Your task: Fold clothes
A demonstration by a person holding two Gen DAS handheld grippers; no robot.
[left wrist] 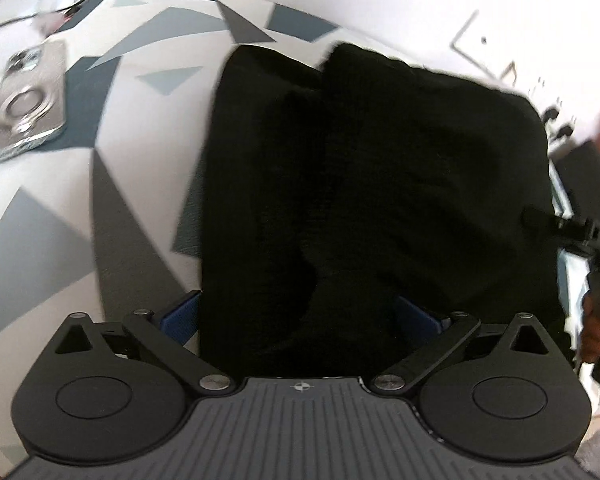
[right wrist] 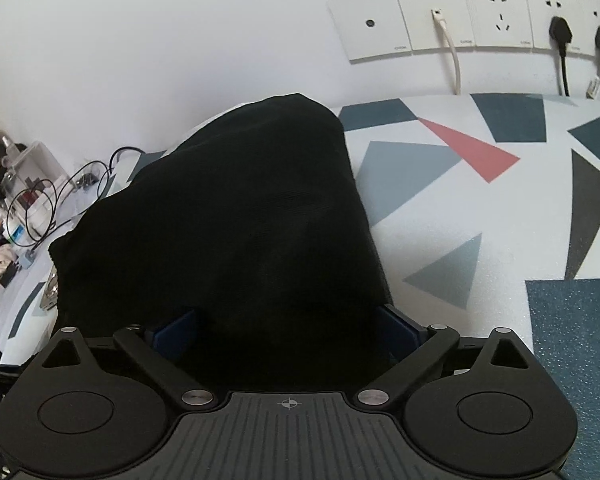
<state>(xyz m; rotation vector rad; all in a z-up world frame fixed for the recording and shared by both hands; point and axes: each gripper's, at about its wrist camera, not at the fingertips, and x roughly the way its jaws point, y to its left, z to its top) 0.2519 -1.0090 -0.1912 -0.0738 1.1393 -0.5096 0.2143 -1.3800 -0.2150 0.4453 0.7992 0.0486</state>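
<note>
Left wrist view: one black garment (left wrist: 363, 184) on one patterned tabletop (left wrist: 44, 232) — one phone (left wrist: 28, 96); left gripper (left wrist: 300, 320) and right gripper (right wrist: 288, 328) both spread wide, cloth lying between the jaws.

- A table (right wrist: 499, 220) covered in white with grey, dark blue and pink triangles.
- A phone (left wrist: 28, 100) in a clear ring case, lying flat at the left.
- Black cables (right wrist: 60, 196) looped beside cluttered boxes.
- Wall sockets (right wrist: 479, 16) holding one white plug and two black plugs.
</note>
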